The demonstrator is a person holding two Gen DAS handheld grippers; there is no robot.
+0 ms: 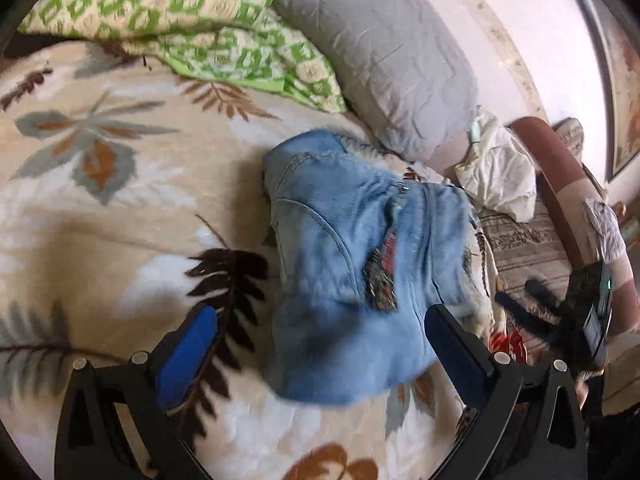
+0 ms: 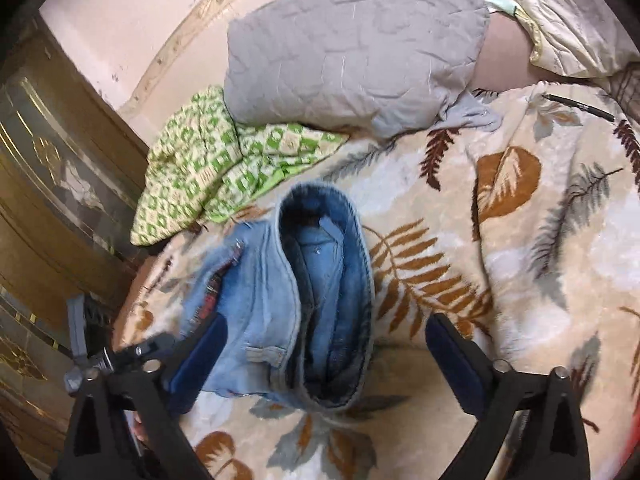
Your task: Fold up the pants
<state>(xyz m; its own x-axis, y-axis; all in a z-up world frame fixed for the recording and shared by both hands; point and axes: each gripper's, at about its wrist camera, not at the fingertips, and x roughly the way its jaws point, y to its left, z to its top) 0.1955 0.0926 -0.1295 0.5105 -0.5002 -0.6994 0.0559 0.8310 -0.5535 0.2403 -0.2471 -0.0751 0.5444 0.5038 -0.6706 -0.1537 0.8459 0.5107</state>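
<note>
Light blue denim pants (image 1: 352,264) lie folded into a compact bundle on a cream blanket with leaf prints (image 1: 100,208). In the right wrist view the pants (image 2: 312,300) show stacked folded layers with the open end toward me. My left gripper (image 1: 320,344) is open, its fingers apart on either side of the bundle's near edge, holding nothing. My right gripper (image 2: 320,352) is open too, its fingers straddling the near end of the bundle without pinching it. The other gripper shows at the right edge of the left wrist view (image 1: 576,304).
A grey quilted pillow (image 2: 352,52) and a green-patterned cloth (image 2: 224,168) lie behind the pants. A cream cloth (image 1: 500,168) and a brown armrest (image 1: 552,168) sit to the right. A pen (image 2: 576,106) lies on the blanket. A wooden cabinet (image 2: 52,184) stands at left.
</note>
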